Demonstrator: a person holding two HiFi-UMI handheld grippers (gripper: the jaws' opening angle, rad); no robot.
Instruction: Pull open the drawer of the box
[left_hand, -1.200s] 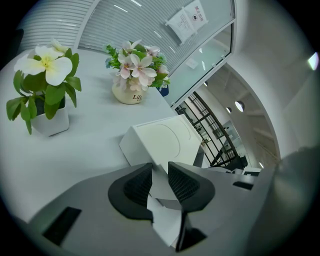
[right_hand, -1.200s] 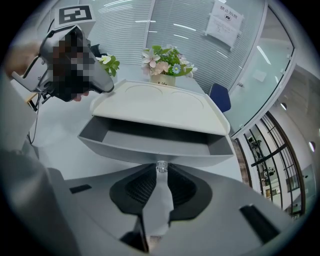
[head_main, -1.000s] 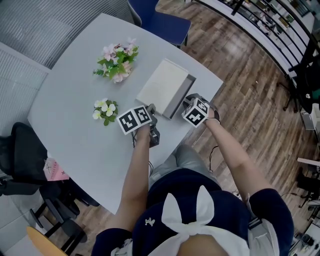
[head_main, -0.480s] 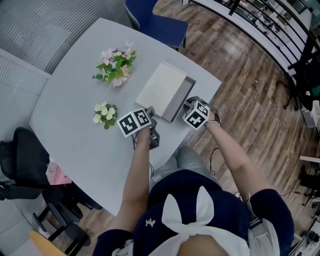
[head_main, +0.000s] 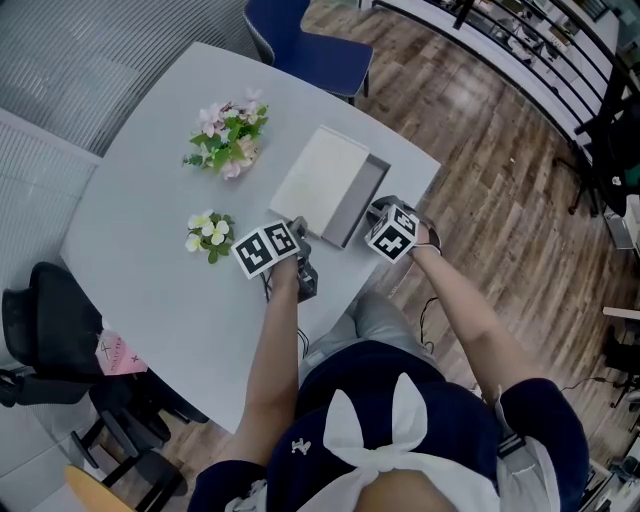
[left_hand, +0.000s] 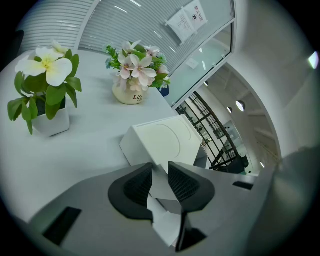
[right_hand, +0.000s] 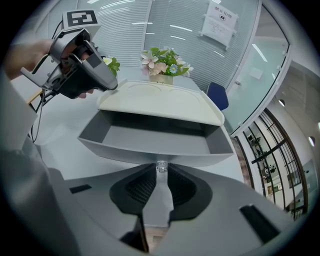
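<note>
A flat white box (head_main: 322, 172) lies near the table's right edge. Its grey drawer (head_main: 361, 203) is slid out toward me and empty (right_hand: 150, 136). The right gripper (head_main: 380, 212) is at the drawer's front; in the right gripper view (right_hand: 161, 175) its pads are shut on the drawer's small clear knob (right_hand: 161, 166). My left gripper (head_main: 296, 228) sits at the box's near left corner. In the left gripper view (left_hand: 160, 179) that white corner (left_hand: 159, 145) runs in between the dark pads, which press on it.
A pot of pink flowers (head_main: 228, 135) and a smaller pot of white flowers (head_main: 209, 226) stand on the pale table (head_main: 150, 270) left of the box. A blue chair (head_main: 312, 40) is beyond the table, a black chair (head_main: 40, 312) at its left. Wooden floor lies right.
The head view drifts slightly. Box, drawer and both grippers keep their places and their grips.
</note>
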